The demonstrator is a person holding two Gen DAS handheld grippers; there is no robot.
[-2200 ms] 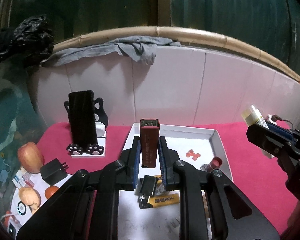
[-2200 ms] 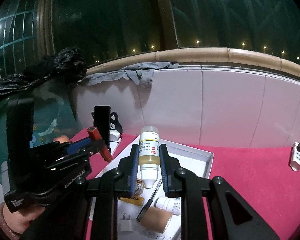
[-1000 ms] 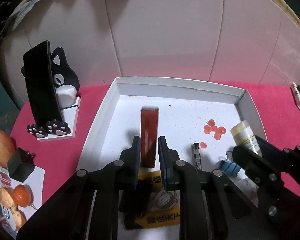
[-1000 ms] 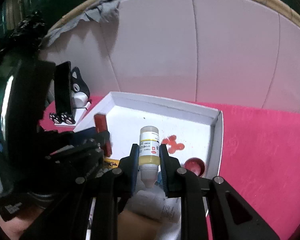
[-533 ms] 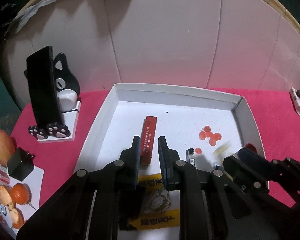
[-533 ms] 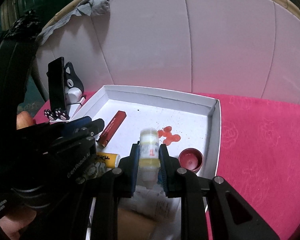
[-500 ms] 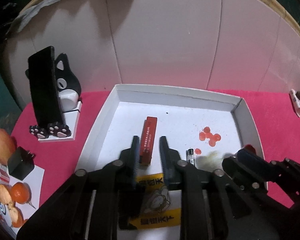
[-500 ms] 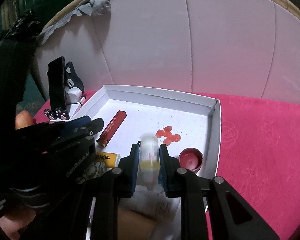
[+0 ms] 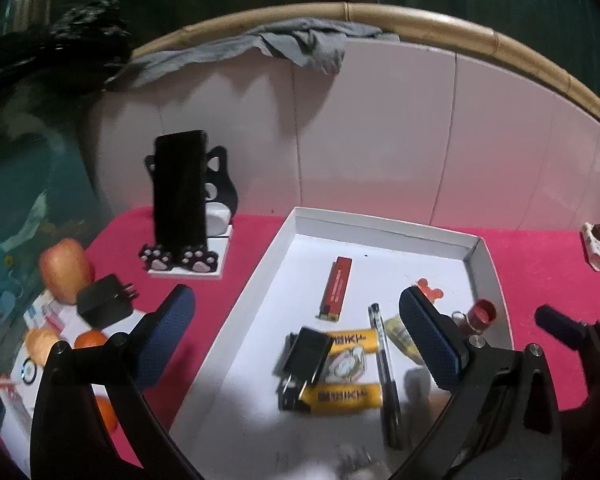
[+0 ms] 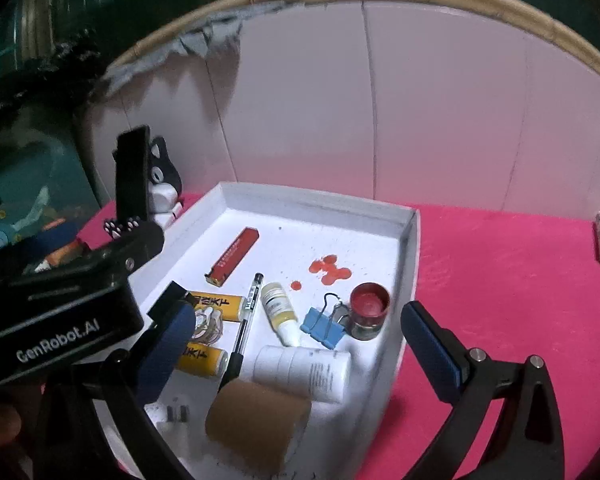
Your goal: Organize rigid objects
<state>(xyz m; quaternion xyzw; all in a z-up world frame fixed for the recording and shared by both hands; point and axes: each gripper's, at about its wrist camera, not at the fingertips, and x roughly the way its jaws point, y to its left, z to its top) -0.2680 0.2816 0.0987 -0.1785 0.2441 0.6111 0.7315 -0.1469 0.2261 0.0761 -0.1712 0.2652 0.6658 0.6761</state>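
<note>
Both tongs are opening wide, nothing between them — left gripper, right gripper — red box and small bottle lie flat in the white tray, sorted.

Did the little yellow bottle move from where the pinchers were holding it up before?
Yes. The little yellow bottle now lies on the white tray floor beside the blue clip.

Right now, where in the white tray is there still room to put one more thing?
The tray is bare along its far wall, beyond the red box and the red stains. Another bare strip lies along the left wall, beside the red box. The near half is crowded: pen, dropper bottle, blue clip, red cap, white bottle, tape roll.
</note>
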